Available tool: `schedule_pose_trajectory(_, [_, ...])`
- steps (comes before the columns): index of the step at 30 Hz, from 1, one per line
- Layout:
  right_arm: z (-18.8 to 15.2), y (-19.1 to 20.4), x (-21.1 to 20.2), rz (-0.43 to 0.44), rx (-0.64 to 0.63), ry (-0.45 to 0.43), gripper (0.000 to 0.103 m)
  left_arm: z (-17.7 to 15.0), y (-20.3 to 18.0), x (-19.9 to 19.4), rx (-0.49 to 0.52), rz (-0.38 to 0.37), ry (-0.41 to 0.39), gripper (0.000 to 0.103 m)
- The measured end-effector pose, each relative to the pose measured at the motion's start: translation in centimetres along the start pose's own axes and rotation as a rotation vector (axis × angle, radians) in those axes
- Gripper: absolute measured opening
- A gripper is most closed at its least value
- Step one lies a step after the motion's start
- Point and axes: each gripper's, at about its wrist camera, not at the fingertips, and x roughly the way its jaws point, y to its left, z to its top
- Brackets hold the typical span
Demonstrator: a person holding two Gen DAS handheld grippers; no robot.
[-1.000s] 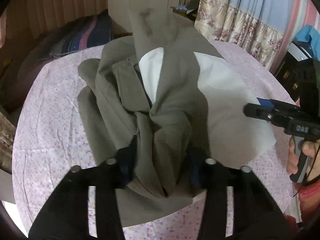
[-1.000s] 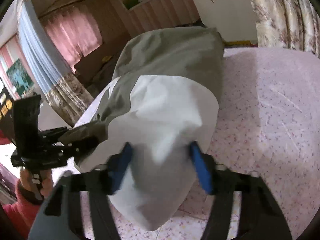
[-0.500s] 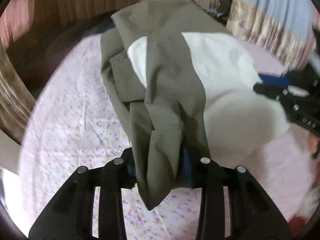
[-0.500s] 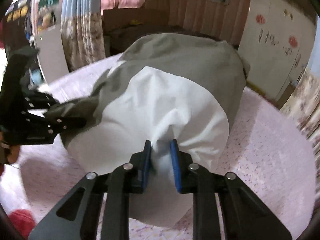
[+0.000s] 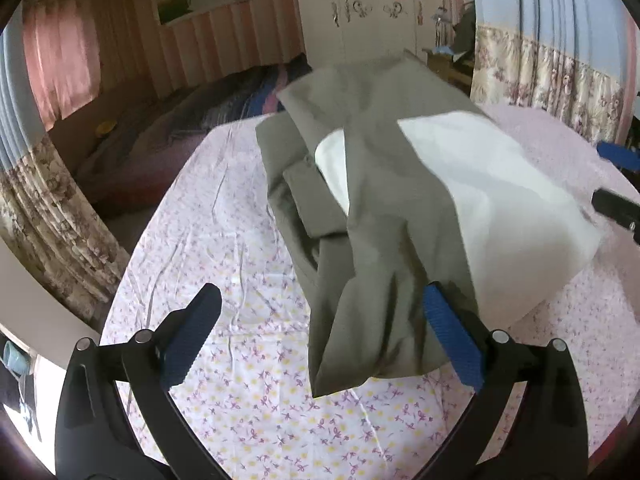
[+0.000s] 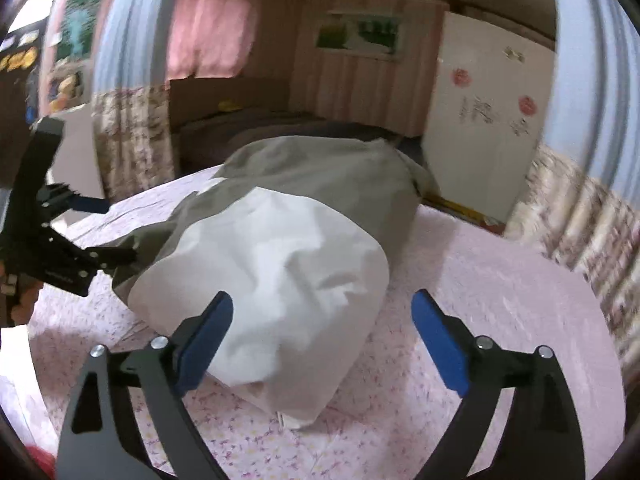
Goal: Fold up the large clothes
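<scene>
Olive garment [image 5: 384,216], white lining showing, bunched on bed

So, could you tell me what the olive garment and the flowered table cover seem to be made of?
Olive garment: probably a matte woven cloth with a thin white lining; it creases softly without shine. Flowered table cover: likely thin printed cotton, judging by its sharp wrinkles.

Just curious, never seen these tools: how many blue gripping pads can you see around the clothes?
4: two on the left gripper, two on the right gripper, flanking the garment.

Soft, dim indoor light; fisheye bending darkens the rims. The right wrist view smears with motion blur beyond its claw [image 6: 322,338].
</scene>
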Motion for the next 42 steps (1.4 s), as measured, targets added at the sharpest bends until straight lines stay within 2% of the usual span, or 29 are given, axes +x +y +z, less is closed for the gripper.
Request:
schedule_pose_trajectory(3, [-1.1,-0.1,0.1,-0.047,0.061,-0.013,0.097,0.0,-0.3,0.2,-0.007,-0.041,-0.016,0.100])
schedule_pose_trajectory(6, [-1.9,-0.5,1.6,-0.062,0.099,0.000,0.097,-0.5,-0.2,1.6,-0.044,-0.067,0.005,0.100])
schedule_pose_trajectory(10, [-3.0,-1.6,2.9,-0.023,0.252,0.025,0.097,-1.2,0.3,3.1,-0.116,-0.114,0.019,0.100])
schedule_pose_trajectory(14, [-3.9,-2.5,3.8,0.000,0.356,0.034,0.101,-1.7,0.4,3.9,-0.144,-0.136,0.021,0.100])
schedule_pose_trajectory(17, [-4.4,-2.9,4.7,0.041,0.428,0.046,0.101,-1.9,0.6,5.2,-0.180,-0.171,0.065,0.100])
schedule_pose_trajectory(20, [-4.6,-2.8,6.0,0.078,0.450,0.080,0.101,-1.8,1.1,7.0,-0.213,-0.241,0.139,0.100])
schedule_pose_trajectory(23, [-4.7,-2.8,7.5,0.131,0.480,0.123,0.101,-1.8,1.1,8.2,-0.218,-0.280,0.178,0.100])
schedule_pose_trajectory(27, [-4.3,-2.1,9.5,0.186,0.457,0.196,0.100,-1.4,-0.2,8.6,-0.152,-0.247,0.181,0.100])
schedule_pose_trajectory(29, [-3.6,-1.2,10.1,0.173,0.400,0.209,0.100,-1.0,-0.8,8.7,-0.126,-0.238,0.179,0.098])
schedule_pose_trajectory(30, [-3.4,-0.9,10.3,0.170,0.383,0.211,0.096,-0.9,-1.1,8.7,-0.114,-0.242,0.171,0.095])
schedule_pose_trajectory(31, [-3.2,-0.5,10.4,0.164,0.351,0.204,0.087,-0.7,-1.4,8.5,-0.102,-0.247,0.160,0.087])
schedule_pose_trajectory(32, [-3.0,-0.2,10.3,0.160,0.330,0.197,0.083,-0.6,-1.8,8.2,-0.088,-0.241,0.150,0.080])
schedule_pose_trajectory(36, [-2.7,0.6,10.1,0.142,0.271,0.178,0.063,-0.2,-3.7,7.5,-0.034,-0.173,0.125,0.069])
schedule_pose_trajectory(37, [-2.5,0.9,10.0,0.134,0.247,0.170,0.058,0.0,-4.1,7.4,-0.033,-0.161,0.127,0.064])
schedule_pose_trajectory(38, [-2.4,1.1,9.8,0.129,0.232,0.160,0.056,0.2,-4.3,7.3,-0.028,-0.146,0.125,0.059])
schedule_pose_trajectory(42, [-1.9,0.3,8.4,0.124,0.222,0.106,0.045,0.9,-7.2,6.4,0.033,-0.038,0.086,0.051])
